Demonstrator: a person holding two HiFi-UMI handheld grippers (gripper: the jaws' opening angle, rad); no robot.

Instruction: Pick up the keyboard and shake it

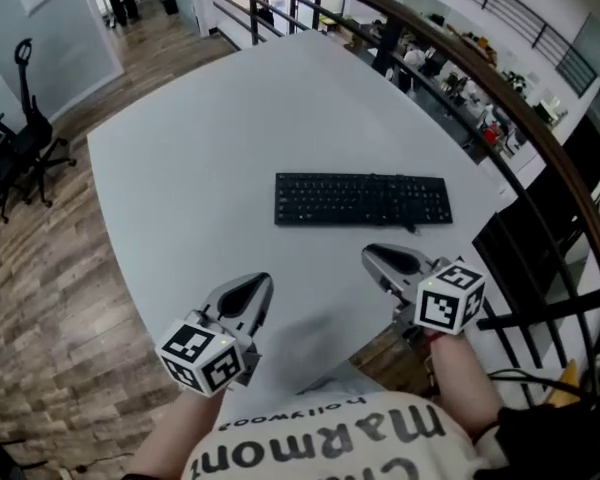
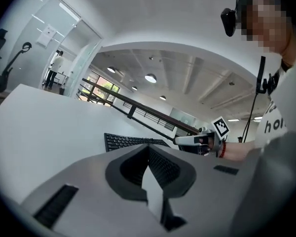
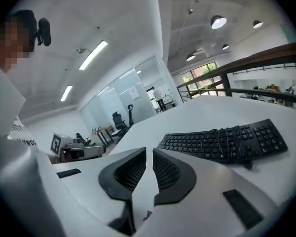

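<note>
Keyboard [image 1: 363,200]: black, lying flat on the counter [image 1: 200,168], long side across the head view. Its right end is close to the counter's right edge, and bare surface lies between it and the near edge.
Keyboard cable: thin and dark, draped loosely over the keys, as the right gripper view shows.
Left claw [image 1: 252,290]: jaws closed together, nothing between them. It is above the counter by the near edge, pointing toward the keyboard's left part and well apart from it.
Right claw [image 1: 372,255]: jaws brought together with only a thin slit between the pads, and nothing gripped. It is above the near edge just short of the keyboard's front side, not touching it.
Claws to each other: side by side, apart, each with its marker cube toward the person.
Counter: pale grey and broad, with only the keyboard on it.
Surroundings: wood floor [image 1: 50,298] beyond the left edge, with a black office chair [image 1: 25,133] on it. A dark railing [image 1: 460,58] curves past the far and right edges.
</note>
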